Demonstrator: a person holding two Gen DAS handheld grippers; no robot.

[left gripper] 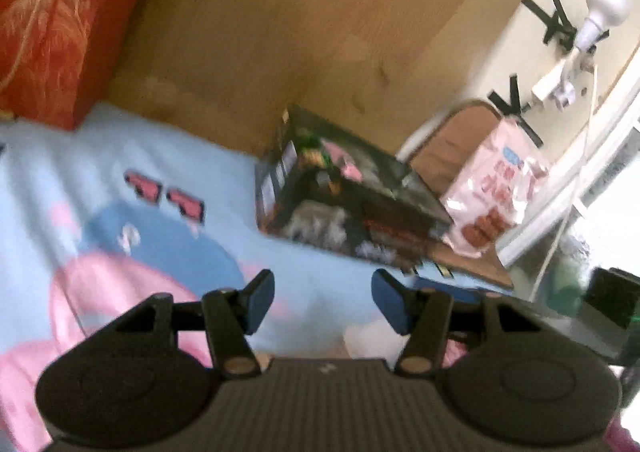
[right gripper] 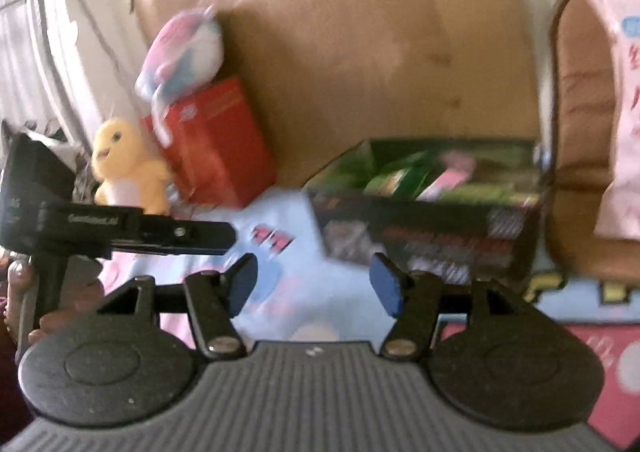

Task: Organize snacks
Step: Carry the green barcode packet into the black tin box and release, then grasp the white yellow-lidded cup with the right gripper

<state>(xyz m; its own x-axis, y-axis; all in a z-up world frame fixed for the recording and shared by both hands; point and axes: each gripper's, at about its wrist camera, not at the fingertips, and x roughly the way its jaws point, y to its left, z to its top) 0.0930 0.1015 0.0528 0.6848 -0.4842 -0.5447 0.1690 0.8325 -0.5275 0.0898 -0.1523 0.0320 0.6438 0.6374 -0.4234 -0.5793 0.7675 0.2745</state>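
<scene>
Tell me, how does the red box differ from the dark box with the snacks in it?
The red box stands tall and looks closed, with a pink-and-white plush toy on top; the dark box lies low and wide, its top open, with green and pink snack packets inside. The red box is plain bright red with a gold pattern; the dark box carries busy black printing. Both sit on the light blue blanket against the wooden panel.

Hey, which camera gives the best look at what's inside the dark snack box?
The right wrist view. It faces the snack box nearly head-on, so the green packets and a pink one inside show over its front wall. The left wrist view catches the box at a slant, farther off and blurred, its contents hard to make out.
</scene>
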